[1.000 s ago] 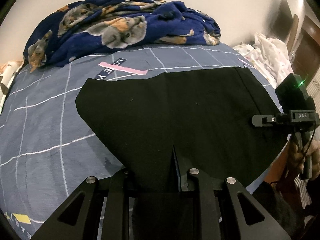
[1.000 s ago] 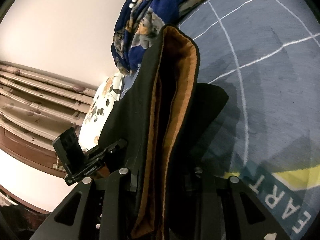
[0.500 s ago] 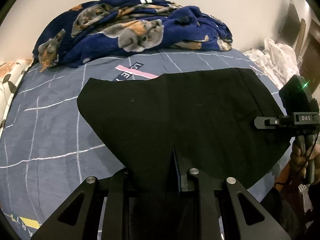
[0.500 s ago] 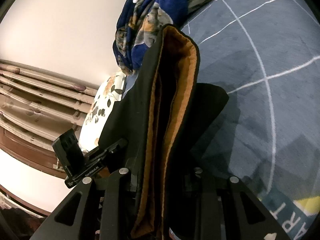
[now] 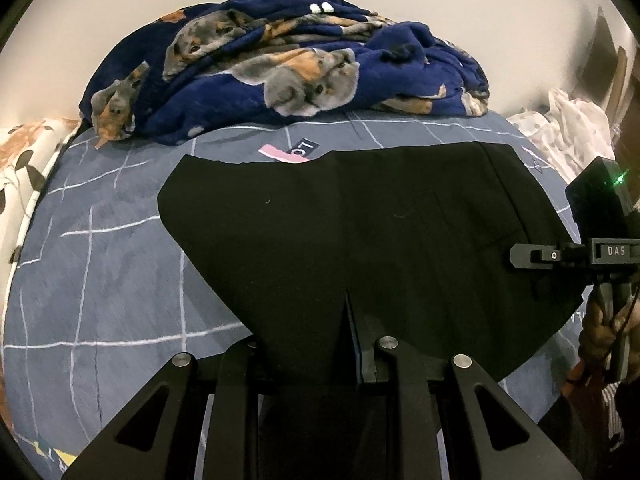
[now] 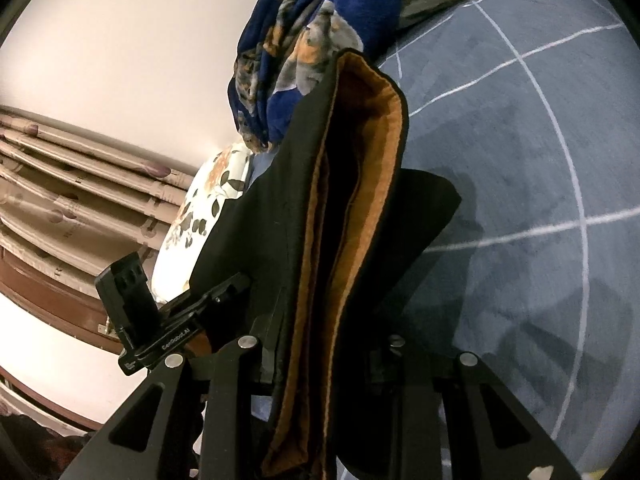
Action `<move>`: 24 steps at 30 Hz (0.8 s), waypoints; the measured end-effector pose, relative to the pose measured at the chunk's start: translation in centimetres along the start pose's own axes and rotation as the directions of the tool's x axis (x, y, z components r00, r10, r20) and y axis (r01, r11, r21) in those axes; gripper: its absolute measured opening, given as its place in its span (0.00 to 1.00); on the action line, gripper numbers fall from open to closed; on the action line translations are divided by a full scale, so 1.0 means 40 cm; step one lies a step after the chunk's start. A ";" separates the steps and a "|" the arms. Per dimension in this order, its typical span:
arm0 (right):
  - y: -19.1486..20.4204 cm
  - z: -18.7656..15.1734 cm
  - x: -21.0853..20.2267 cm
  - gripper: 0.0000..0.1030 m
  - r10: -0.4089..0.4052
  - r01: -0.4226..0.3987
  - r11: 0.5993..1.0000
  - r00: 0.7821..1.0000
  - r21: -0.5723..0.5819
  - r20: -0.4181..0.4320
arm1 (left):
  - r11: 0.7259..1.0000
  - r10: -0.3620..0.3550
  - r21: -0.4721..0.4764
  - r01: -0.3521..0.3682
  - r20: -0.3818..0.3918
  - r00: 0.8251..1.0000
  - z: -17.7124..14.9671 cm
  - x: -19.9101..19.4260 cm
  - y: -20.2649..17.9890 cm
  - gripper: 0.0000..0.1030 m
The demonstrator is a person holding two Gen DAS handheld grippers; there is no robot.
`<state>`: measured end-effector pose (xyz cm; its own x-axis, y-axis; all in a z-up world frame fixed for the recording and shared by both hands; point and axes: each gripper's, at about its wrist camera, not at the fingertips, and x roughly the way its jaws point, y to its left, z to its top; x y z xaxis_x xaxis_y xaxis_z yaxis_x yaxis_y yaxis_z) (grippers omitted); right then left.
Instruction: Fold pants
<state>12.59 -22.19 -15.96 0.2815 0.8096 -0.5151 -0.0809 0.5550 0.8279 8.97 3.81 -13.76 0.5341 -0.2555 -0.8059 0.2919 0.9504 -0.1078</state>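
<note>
On bed (image 5: 100, 264), black pants (image 5: 360, 232), gripped both ends

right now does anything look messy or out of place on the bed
Only the blue dog-print blanket, heaped unfolded against the wall at the far edge of the bed. The black pants are spread flat, with both hand-held grippers clamped on their near edge.

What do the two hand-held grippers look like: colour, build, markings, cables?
Both are matte black. The left hand-held gripper has triangular cut-out side arms with silver round pivot pins; so does the right hand-held gripper. Seen from the left wrist, the right unit carries a black box with a green LED, a bar marked "DAS" and a thin dark cable by the hand. The left unit's bar has small white lettering.
</note>
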 end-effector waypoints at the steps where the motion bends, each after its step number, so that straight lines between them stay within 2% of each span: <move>1: 0.001 0.002 0.002 0.25 0.000 0.000 1.000 1.000 0.000 0.001 | 1.000 0.002 -0.001 -0.002 0.000 1.000 0.008 0.003 0.003 0.21; 11: 0.001 0.032 0.006 0.25 -0.025 0.025 1.000 1.000 -0.010 0.015 | 1.000 0.008 -0.013 -0.008 -0.004 1.000 0.074 0.046 0.027 0.21; 24: -0.021 0.120 -0.011 0.25 -0.061 0.062 0.998 0.998 -0.030 0.033 | 1.000 0.023 -0.017 -0.023 0.021 1.000 0.167 0.118 0.035 0.21</move>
<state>17.11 -23.94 -15.37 0.3173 0.7672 -0.5574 -0.0915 0.6098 0.7873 17.21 2.75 -13.80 0.5572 -0.2370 -0.7958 0.2660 0.9588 -0.0993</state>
